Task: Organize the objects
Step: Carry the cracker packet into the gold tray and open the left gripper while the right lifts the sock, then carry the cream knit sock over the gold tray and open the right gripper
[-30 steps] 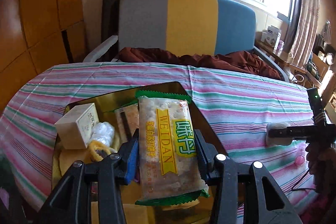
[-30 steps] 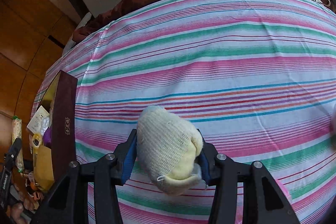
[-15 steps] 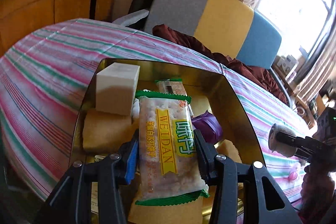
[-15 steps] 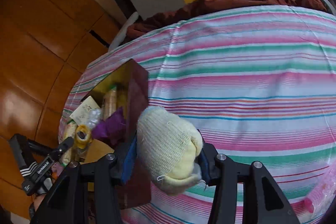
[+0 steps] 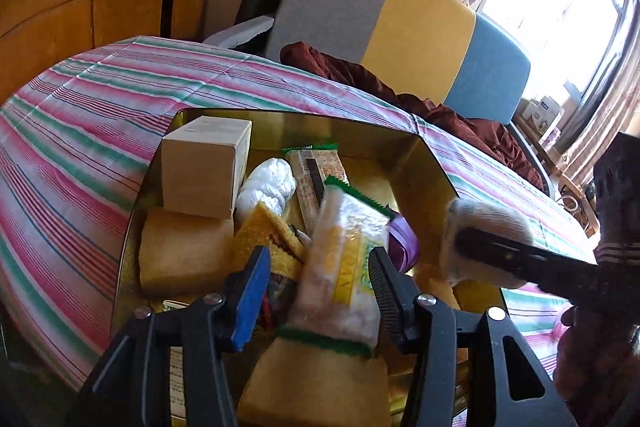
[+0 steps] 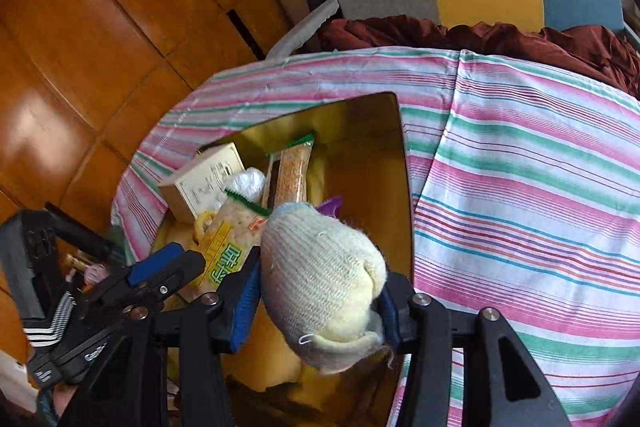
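Presently: left gripper [image 5: 318,291] pitched down over gold tin [image 5: 416,155], fingers just eased apart, pads clear of biscuit packet [image 5: 344,267] slipping tilted between them into the tin. Light, crinkly, brittle inside; best taken across the flat middle. Right gripper [image 6: 316,291] angled down beside it, fingers pinching knitted glove [image 6: 320,279] at mid-bulge. Soft, squashy, light.

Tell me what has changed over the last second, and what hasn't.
The left tool has just been opening: the cracker packet sits tilted and blurred between its fingers, over the gold tin. The right tool carried the knit glove from the open striped cloth across to above the tin. Unchanged: the glove stays clamped, and the tin's contents have not moved.
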`<state>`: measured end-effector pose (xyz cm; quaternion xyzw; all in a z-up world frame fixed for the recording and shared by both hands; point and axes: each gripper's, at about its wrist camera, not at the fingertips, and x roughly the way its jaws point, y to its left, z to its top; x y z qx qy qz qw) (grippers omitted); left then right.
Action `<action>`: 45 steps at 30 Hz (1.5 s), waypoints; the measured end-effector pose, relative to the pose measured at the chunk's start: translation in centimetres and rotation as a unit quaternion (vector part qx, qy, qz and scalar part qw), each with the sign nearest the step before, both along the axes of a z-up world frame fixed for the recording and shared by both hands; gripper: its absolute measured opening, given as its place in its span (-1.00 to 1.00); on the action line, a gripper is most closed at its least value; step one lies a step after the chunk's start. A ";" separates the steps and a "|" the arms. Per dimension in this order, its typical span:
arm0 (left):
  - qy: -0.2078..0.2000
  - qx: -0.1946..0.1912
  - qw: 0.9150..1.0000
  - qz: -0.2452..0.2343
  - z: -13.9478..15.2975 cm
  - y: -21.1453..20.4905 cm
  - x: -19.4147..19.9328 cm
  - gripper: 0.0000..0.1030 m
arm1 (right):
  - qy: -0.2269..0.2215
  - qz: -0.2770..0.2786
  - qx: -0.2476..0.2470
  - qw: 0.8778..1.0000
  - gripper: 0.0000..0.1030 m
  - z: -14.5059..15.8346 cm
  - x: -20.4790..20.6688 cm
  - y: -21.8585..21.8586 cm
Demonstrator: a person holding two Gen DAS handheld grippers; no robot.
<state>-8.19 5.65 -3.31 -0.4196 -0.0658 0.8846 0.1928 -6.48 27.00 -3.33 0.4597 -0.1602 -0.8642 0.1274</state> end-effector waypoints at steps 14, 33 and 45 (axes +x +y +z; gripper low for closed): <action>0.055 -0.071 0.995 0.047 1.7 -0.5 2.1 0.76 | 0.005 -0.020 0.075 0.997 0.42 -1.2 -1.5 -1.6; 0.092 -0.118 0.979 0.137 3.6 -2.4 5.3 1.00 | 0.096 -0.108 0.187 0.972 0.65 1.4 6.3 -2.6; 0.082 -0.073 0.984 0.139 3.3 -3.0 5.9 0.88 | 0.112 -0.109 0.195 0.968 0.66 1.3 8.5 -3.3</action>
